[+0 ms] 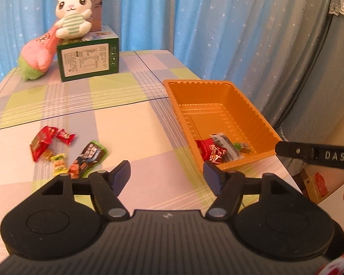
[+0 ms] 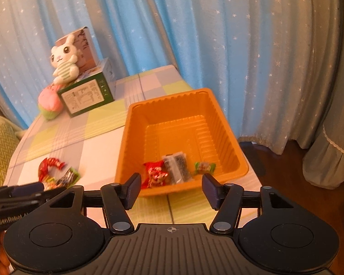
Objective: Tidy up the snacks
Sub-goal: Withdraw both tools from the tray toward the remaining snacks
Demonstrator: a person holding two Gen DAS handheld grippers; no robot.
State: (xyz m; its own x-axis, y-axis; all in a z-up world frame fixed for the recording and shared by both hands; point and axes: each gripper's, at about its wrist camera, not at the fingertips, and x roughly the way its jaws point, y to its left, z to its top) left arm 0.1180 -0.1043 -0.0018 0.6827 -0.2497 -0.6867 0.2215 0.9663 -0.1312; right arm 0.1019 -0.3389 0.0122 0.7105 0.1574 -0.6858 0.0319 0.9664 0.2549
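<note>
Grippers agape, empty; three snacks in tray.

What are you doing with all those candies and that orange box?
A person is sorting snacks with a gripper in each hand. Some wrapped snacks already lie in the orange tray. A small pile of snacks waits on the checked tablecloth beside it. The left gripper and the right gripper are both open and hold nothing. A bunny toy sits on a green box at the back.
</note>
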